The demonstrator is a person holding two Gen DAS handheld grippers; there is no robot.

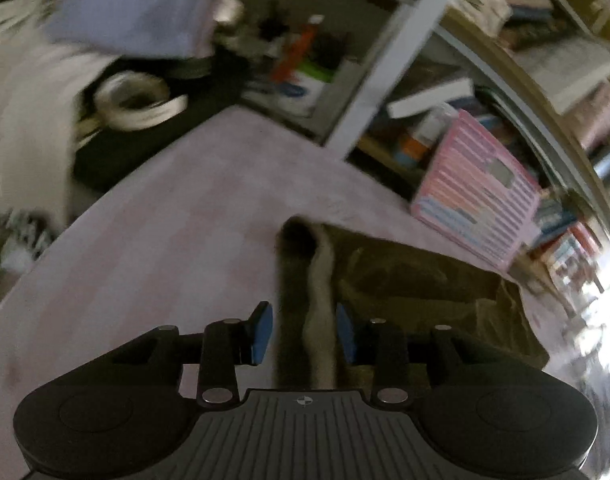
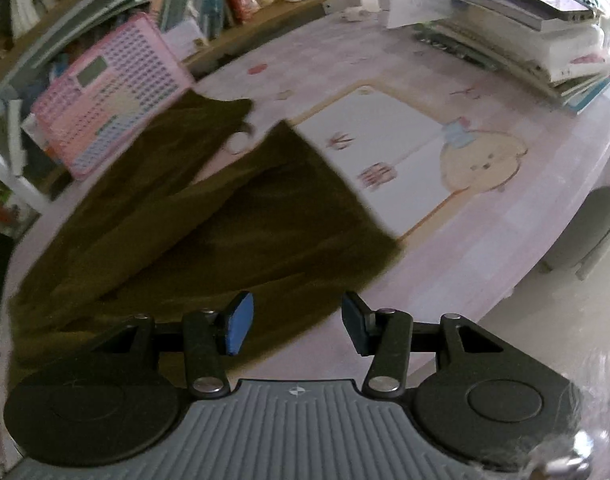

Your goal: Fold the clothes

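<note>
Lying partly doubled on the desk point(image 2: 465, 248) beside the pink board point(image 2: 113, 108), the garment point(image 2: 225, 216) needs more folding; left gripper point(image 1: 305, 332) jaws enclose a raised fold, right gripper point(image 2: 297, 328) jaws are spread and empty.

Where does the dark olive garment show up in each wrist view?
Left wrist view: the dark olive garment lies lower right, one edge running between the left gripper pads.
Right wrist view: centre-left, spread on the table, above the right gripper.
Shared landmark: the pink keyboard toy beyond the garment.
</note>
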